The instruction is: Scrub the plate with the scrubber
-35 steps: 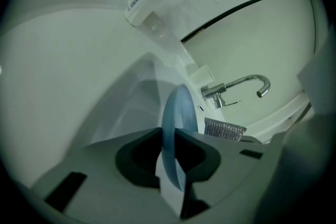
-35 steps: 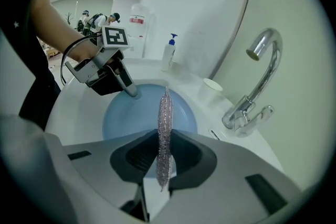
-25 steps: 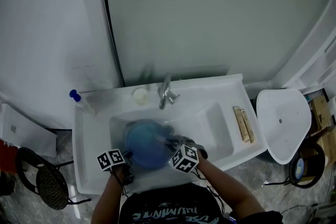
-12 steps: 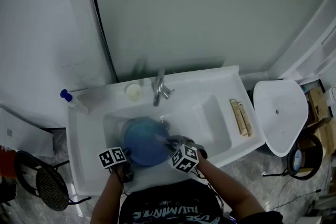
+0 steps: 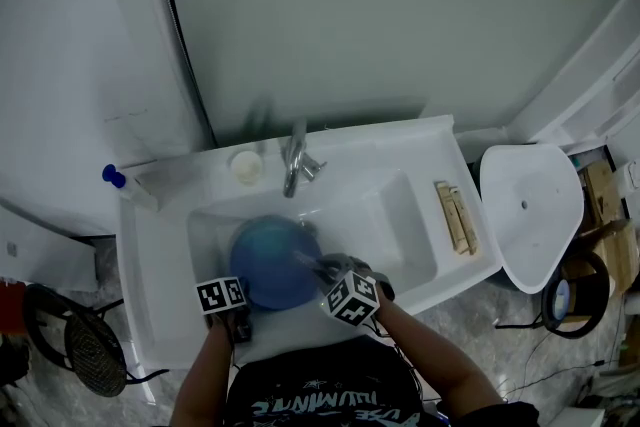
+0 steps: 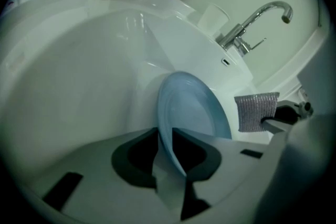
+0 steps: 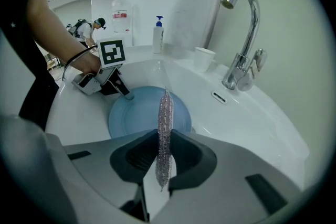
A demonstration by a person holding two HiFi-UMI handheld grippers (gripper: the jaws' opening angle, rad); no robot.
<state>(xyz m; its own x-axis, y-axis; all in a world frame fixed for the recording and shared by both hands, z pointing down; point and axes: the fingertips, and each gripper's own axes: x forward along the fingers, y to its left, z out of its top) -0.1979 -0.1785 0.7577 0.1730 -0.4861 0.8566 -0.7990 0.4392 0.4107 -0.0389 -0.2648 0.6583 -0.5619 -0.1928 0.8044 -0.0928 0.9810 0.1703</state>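
Your left gripper (image 6: 166,150) clamps the plate (image 6: 192,110) by its rim, tilted near the sink (image 5: 398,217) front edge, so your right gripper (image 7: 164,152), pinching the scrubber (image 7: 165,115), can reach its face.

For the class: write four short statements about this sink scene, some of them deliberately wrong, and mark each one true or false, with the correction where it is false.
1. The left gripper is shut on the rim of the blue plate. True.
2. The right gripper is empty. False: its jaws are closed on the silvery mesh scrubber.
3. The plate lies on the counter outside the basin. False: it is down inside the white basin, in front of the tap.
4. A white cup stands on the sink's ledge beside the tap. True.
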